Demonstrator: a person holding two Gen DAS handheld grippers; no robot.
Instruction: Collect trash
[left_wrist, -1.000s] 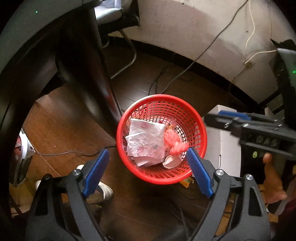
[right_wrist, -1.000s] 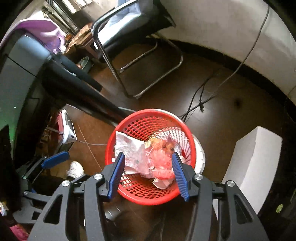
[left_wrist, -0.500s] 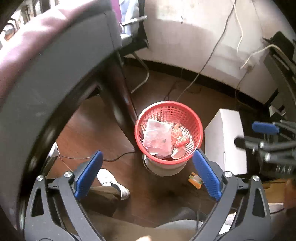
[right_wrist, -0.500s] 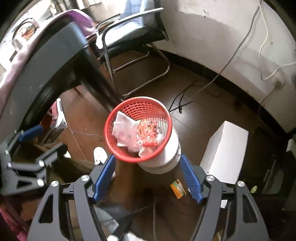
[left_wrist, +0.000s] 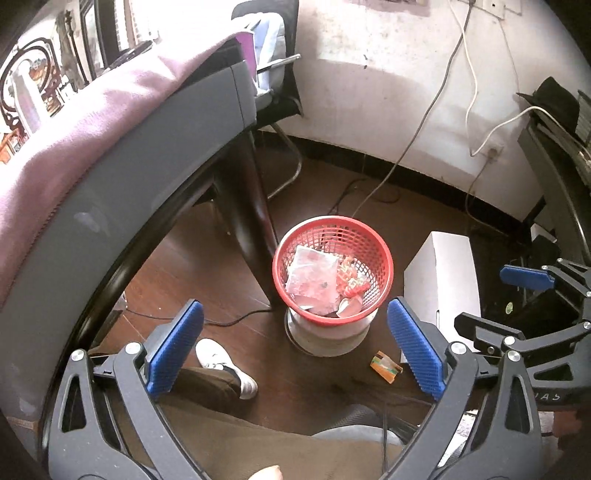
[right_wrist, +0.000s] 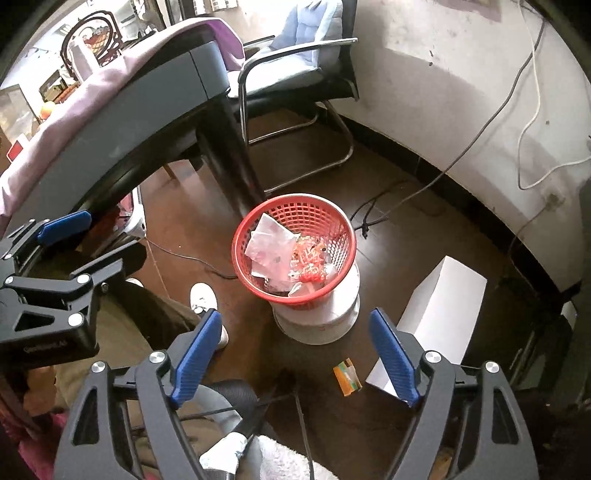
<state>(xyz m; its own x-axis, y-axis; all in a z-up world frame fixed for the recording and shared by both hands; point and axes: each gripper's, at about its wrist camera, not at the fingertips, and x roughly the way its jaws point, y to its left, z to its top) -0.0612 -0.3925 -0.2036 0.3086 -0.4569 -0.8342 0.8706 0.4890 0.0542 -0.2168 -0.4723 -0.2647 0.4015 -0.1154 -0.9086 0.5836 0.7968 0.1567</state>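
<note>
A red mesh trash basket (left_wrist: 380, 251) (right_wrist: 243, 269) stands on the dark floor on a white round base. It holds crumpled plastic wrappers (left_wrist: 312, 282) (right_wrist: 267, 243) and reddish scraps (right_wrist: 310, 260). My left gripper (left_wrist: 293, 347) is open and empty, well above and in front of the basket. My right gripper (right_wrist: 291, 354) is open and empty too, at about the same height. A small orange wrapper (left_wrist: 386, 366) (right_wrist: 347, 376) lies on the floor right of the base. Each gripper shows at the side of the other's view.
A grey table with a purple cloth (left_wrist: 92, 140) (right_wrist: 122, 92) rises on the left, its dark leg (left_wrist: 251, 221) beside the basket. A white box (left_wrist: 443, 280) (right_wrist: 439, 317) stands right. A chair (right_wrist: 295, 66), floor cables (right_wrist: 373, 218), and my leg and white shoe (left_wrist: 229, 365) are nearby.
Both grippers have risen and pulled back from just over the basket, which now looks smaller and farther. The tabletop and the orange wrapper on the floor have come into view.
</note>
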